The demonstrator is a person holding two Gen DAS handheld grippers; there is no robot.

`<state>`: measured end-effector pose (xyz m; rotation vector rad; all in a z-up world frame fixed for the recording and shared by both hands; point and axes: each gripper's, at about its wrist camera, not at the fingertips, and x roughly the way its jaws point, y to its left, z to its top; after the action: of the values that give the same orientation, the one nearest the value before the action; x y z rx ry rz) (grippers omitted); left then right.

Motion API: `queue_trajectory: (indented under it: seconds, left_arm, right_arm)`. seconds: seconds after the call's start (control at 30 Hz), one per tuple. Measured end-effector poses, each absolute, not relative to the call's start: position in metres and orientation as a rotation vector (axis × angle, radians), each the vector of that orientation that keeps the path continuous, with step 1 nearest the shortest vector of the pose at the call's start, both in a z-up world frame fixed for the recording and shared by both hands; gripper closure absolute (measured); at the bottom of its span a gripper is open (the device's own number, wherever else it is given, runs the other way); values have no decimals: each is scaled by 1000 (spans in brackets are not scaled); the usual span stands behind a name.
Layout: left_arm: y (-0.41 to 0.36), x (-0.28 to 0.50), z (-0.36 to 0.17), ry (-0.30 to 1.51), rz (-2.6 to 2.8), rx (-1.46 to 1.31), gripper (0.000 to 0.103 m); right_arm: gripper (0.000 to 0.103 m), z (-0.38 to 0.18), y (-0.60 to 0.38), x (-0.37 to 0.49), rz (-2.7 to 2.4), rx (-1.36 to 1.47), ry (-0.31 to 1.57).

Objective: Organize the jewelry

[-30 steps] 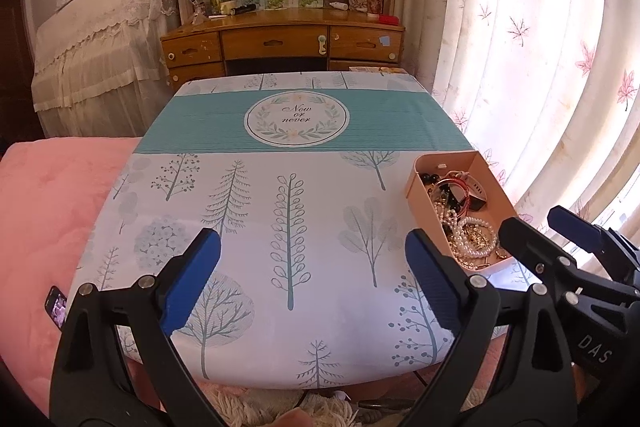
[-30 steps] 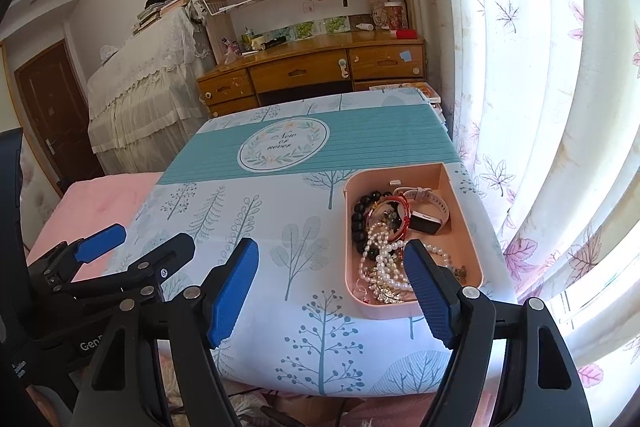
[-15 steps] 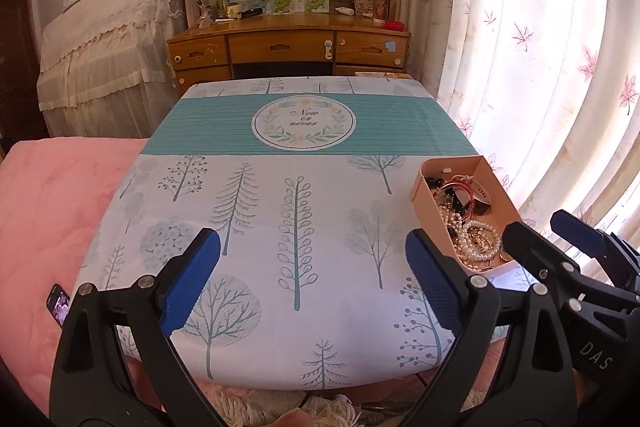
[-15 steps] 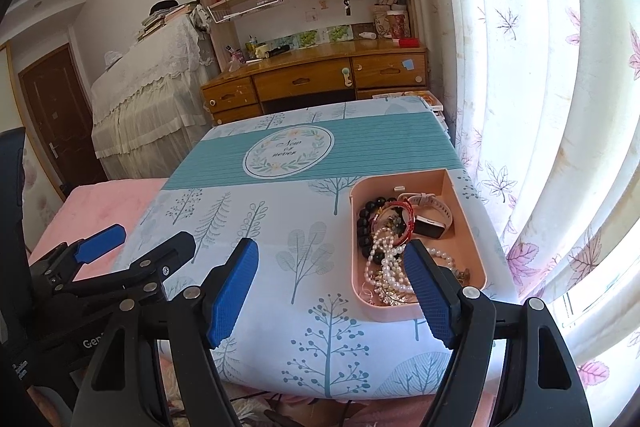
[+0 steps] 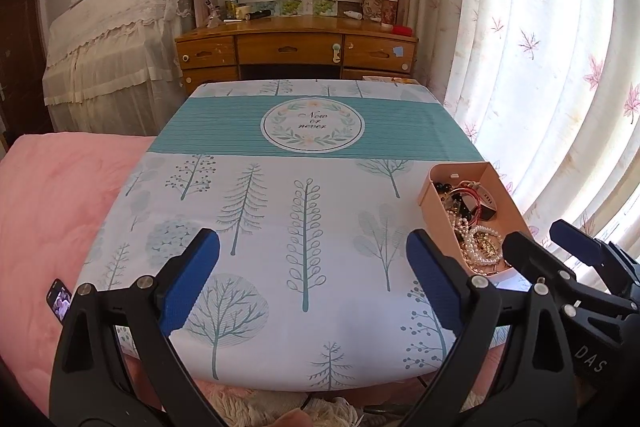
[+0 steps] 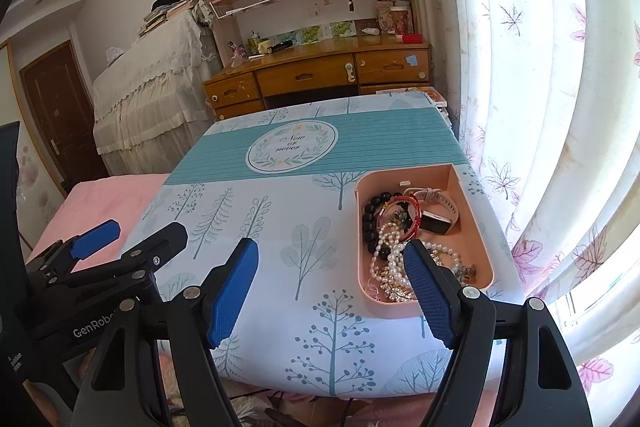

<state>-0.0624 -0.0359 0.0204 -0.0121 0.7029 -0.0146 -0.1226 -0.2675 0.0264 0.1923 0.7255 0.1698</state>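
Both grippers, left (image 5: 312,283) and right (image 6: 332,287), are held wide-jawed and empty; the jewelry tray (image 6: 478,223) is seen beyond the right jaws.

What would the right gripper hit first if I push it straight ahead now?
Probably the bare tablecloth just left of the pink tray. The open right gripper aims there; its right finger overlaps the tray's near corner, so it may clip the rim. Depth is unclear.

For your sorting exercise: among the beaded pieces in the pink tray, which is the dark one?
The black bead bracelet, at the pink tray's left side; the pearl strands are white, the red bangle thin.
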Motion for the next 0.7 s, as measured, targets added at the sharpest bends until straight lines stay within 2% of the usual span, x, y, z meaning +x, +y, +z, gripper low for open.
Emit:
queue_trajectory:
  seconds: [0.7]
  left_arm:
    - [-35, -63, 21, 701, -18, -7, 9]
  right_arm:
    - [27, 25, -267, -122, 170, 193, 728]
